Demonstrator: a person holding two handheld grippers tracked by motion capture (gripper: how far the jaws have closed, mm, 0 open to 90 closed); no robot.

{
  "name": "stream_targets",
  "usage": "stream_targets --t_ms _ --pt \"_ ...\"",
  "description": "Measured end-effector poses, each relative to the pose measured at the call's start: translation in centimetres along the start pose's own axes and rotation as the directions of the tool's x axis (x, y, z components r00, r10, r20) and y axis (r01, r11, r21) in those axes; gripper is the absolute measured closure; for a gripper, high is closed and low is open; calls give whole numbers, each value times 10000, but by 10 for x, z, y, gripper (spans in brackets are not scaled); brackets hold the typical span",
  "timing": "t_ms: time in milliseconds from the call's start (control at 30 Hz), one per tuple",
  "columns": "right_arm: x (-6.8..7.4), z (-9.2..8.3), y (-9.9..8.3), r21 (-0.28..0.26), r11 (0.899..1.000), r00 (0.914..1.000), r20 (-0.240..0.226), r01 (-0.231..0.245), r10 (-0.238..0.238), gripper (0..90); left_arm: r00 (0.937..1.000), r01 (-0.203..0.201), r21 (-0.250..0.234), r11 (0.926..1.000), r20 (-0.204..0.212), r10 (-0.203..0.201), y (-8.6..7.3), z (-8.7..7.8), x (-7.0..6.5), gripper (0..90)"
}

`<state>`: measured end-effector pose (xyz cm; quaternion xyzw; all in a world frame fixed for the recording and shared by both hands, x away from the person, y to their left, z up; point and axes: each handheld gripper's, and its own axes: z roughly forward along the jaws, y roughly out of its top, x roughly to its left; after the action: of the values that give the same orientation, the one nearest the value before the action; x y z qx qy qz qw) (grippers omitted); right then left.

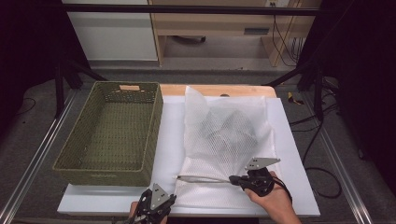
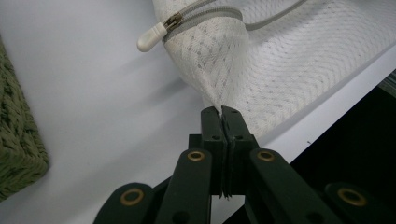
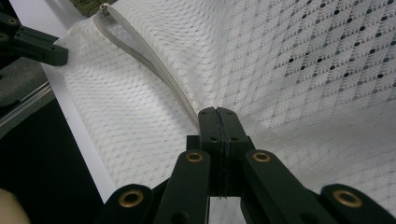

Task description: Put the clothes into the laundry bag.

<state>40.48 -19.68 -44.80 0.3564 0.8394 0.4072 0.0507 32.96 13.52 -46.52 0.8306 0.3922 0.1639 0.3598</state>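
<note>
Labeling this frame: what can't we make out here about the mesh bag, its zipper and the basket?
- Mesh bag contents: high view, layered mesh blurs the shape inside.
- Zipper far end: right gripper view, cut off by the top edge.
- Left hand-held gripper fingertips: high view, hidden under its own body.
- Basket label: high view, too small to read.

Basket left, mesh bag right, both on the board

The basket [image 1: 112,130] stood on the board [image 1: 170,140], left of the mesh bag [image 1: 224,135], which lay beside it. The left gripper [image 1: 173,196] met the bag's near left corner; the right gripper [image 1: 233,179] met its near edge at the zipper [image 1: 201,178].
</note>
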Motion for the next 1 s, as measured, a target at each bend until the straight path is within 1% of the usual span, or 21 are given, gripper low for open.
stream_targets --t_ms 167,233,467,500,567,767,833,1000 --pt "1 3 -3 112 9999 10000 -1 81 -81 900 10000 58 -2 10000 12 -58 -2 1 0 892" --pt "2 4 -3 180 9998 10000 -23 61 -61 900 10000 28 18 10000 11 -28 -2 2 0 891" --pt "3 11 -6 450 9987 9997 -20 247 -246 900 10000 4 85 10000 96 -5 -3 1 -1 891" --pt "4 11 -6 498 9985 9998 -7 222 -222 900 9999 40 36 10000 92 -41 -4 1 -1 890" --pt "4 12 -7 537 9983 9998 -2 203 -204 900 9999 12 108 9999 125 -13 -4 1 -2 891" --pt "5 12 -10 709 9971 9996 -3 292 -292 900 9999 31 127 9999 164 -33 -6 2 -2 889" --pt "5 12 -11 748 9968 9996 4 272 -273 900 9998 -29 172 9998 174 26 -6 1 -2 889" --pt "3 15 -13 815 9963 9996 5 268 -269 900 9998 -18 162 9999 174 15 -6 2 -2 887"
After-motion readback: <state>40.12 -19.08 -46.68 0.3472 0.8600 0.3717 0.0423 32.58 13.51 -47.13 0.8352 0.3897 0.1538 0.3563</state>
